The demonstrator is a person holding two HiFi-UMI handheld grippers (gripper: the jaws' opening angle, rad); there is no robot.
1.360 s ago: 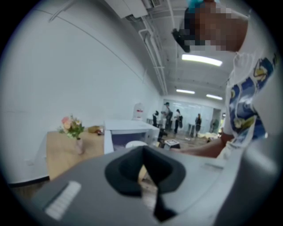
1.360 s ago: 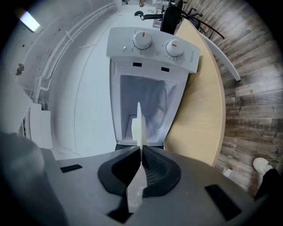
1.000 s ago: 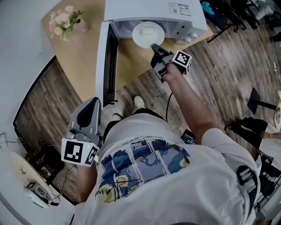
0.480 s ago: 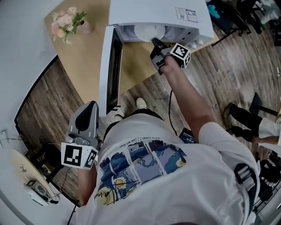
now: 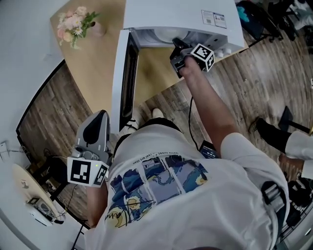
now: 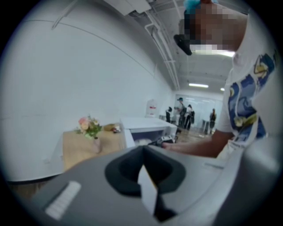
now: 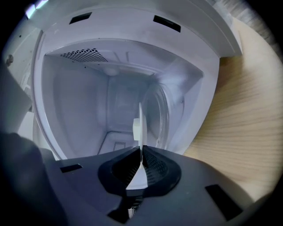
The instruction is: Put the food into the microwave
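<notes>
A white plate [image 7: 140, 115] carrying a pale block of food [image 7: 136, 128] is pinched by its rim in my right gripper [image 7: 140, 152], which is shut on it. The camera sees the plate edge-on, inside the mouth of the white microwave [image 5: 176, 13], with the glass turntable [image 7: 162, 115] just past it. From the head view only a sliver of the plate [image 5: 162, 33] shows under the microwave's top, in front of my right gripper [image 5: 177, 45]. My left gripper [image 5: 101, 115] hangs low beside the person's hip, shut and holding nothing, away from the microwave.
The microwave door [image 5: 123, 73] stands swung open toward the person, left of the right arm. The oven sits on a wooden table [image 5: 95, 53] with a vase of flowers [image 5: 73, 22] at its far left. Wood floor, cables and chair bases lie around.
My right gripper has pushed forward with the plate, which went from hanging in front of the opening to being mostly inside the cavity. The left gripper has barely shifted.
</notes>
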